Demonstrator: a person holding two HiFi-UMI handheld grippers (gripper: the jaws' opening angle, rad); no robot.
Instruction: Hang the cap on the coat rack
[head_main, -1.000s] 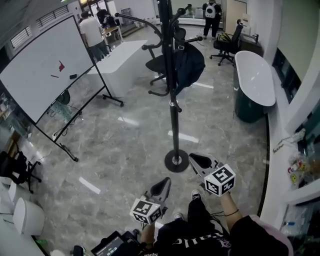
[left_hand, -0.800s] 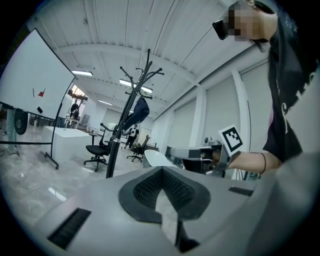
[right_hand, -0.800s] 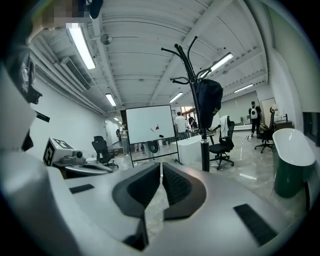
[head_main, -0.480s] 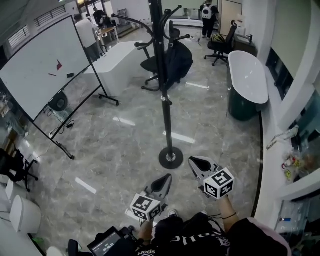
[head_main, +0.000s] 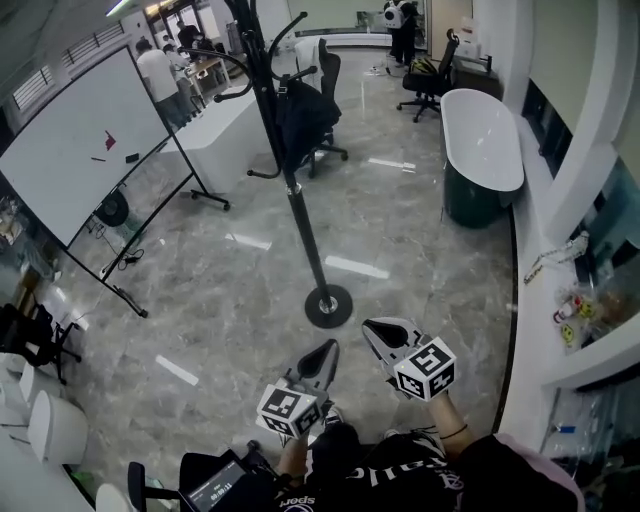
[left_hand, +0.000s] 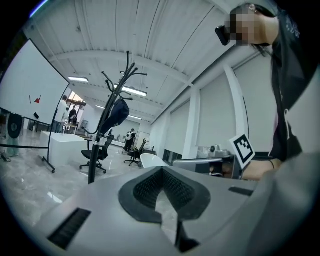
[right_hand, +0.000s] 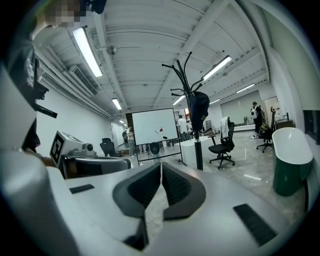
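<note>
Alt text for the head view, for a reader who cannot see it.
Seen from above, a person holds the left tongs and right tongs, both shut and empty, near the base of a black coat rack. A dark item hangs on it; a whiteboard stands left.

coat rack (head_main: 304, 230) | shifted leftward, now leaning | head view

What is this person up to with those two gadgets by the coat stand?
A person holds a left gripper and a right gripper low in front of them, facing a black coat rack that stands on the marble floor. Both sets of jaws are shut with nothing between them. A dark item, possibly the cap, hangs from the rack's upper hooks. Neither gripper touches the rack.
</note>
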